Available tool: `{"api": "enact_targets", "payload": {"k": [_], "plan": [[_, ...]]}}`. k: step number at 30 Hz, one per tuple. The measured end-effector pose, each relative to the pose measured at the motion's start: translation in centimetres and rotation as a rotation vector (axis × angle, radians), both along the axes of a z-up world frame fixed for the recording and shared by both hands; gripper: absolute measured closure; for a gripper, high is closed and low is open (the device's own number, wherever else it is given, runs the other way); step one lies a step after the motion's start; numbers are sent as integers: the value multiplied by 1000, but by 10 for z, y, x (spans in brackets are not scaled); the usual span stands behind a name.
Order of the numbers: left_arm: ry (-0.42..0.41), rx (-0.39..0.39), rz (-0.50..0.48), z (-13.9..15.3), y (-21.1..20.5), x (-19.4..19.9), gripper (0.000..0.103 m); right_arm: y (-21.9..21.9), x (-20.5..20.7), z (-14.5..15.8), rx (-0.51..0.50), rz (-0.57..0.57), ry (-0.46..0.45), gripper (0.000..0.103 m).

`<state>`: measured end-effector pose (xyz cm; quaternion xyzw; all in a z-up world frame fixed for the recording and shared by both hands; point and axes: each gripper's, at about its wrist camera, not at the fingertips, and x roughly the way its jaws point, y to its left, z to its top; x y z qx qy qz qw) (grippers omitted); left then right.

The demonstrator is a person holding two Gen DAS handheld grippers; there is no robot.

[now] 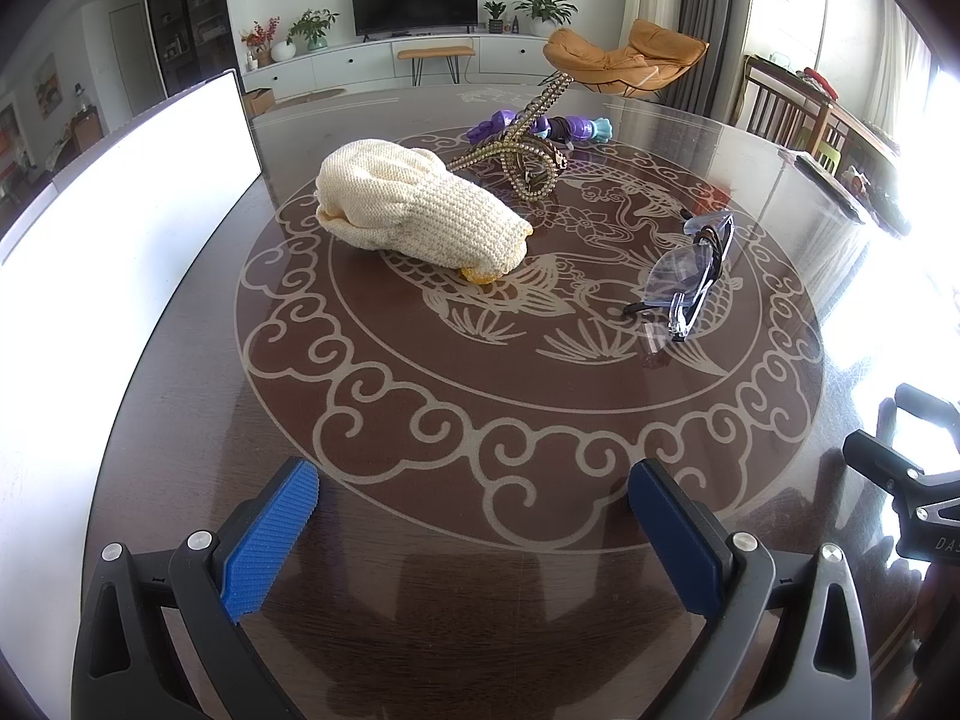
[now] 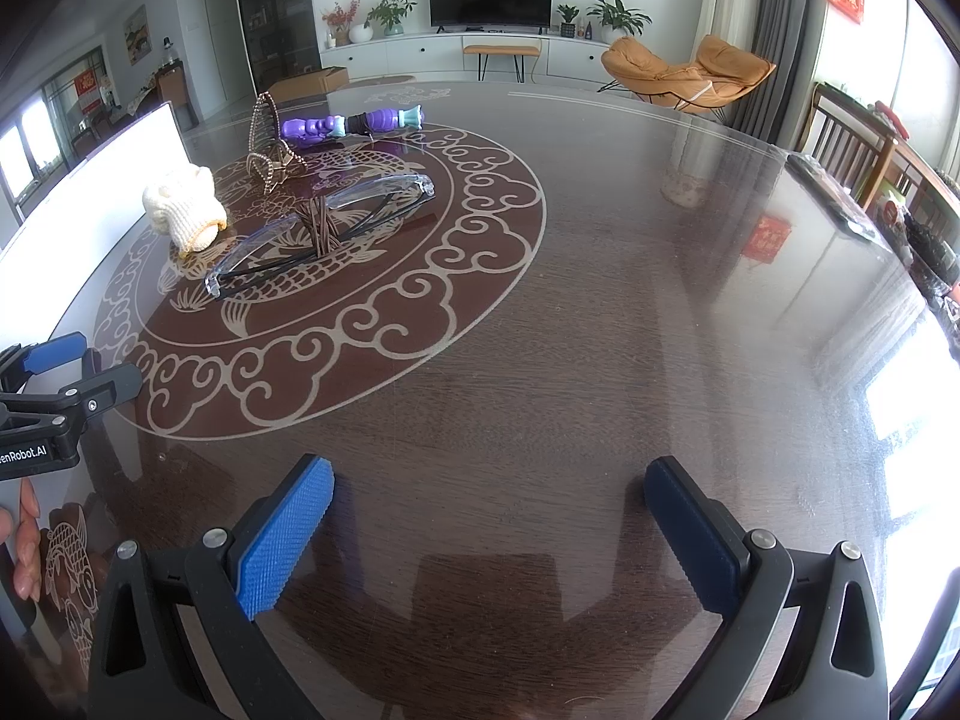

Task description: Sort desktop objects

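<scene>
Objects for sorting lay clustered on the round dark wooden counter (image 1: 180,420) with its pale carp-and-cloud inlay, all of them ahead of both tongs and well apart from them. At far left a white flat-walled box (image 1: 138,192) stood against the counter's edge, probably the place for sorted things, though its inside was not visible. Just right of it lay the cream knitted glove (image 1: 414,210) with a yellow cuff, its long axis running from far left to near right; it lay straight ahead of the left tongs (image 1: 474,516), which hung spread wide over the near counter, pinching nothing. Beyond the glove sat the brown beaded bracelet coil (image 1: 528,150), one end sticking up, and touching it at the back lay the purple and teal plastic toy (image 1: 558,129), lengthwise left to right. Further right lay the clear-framed glasses (image 2: 324,228), with a brown woven band (image 2: 321,225) crossing their middle; seen from the right wrist their long axis ran from near left to far right.

The right tongs (image 2: 492,516) were likewise spread and empty, pointing at bare counter, with the whole cluster off to their left. The left tongs seemed nearer the glove, the right nearer the glasses. Nothing stood between either tongs and those two; the bracelet and toy lay behind the glove and would be harder to reach first.
</scene>
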<state>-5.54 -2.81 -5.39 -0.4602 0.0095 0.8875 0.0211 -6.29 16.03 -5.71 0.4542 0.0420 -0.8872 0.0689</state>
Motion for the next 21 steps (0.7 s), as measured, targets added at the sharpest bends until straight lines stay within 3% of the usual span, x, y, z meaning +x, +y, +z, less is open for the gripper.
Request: {"api": "enact_targets", "payload": {"k": [21], "plan": [[1, 0, 0, 1, 0, 2, 0, 0, 0, 0, 0, 0, 0, 0]]}}
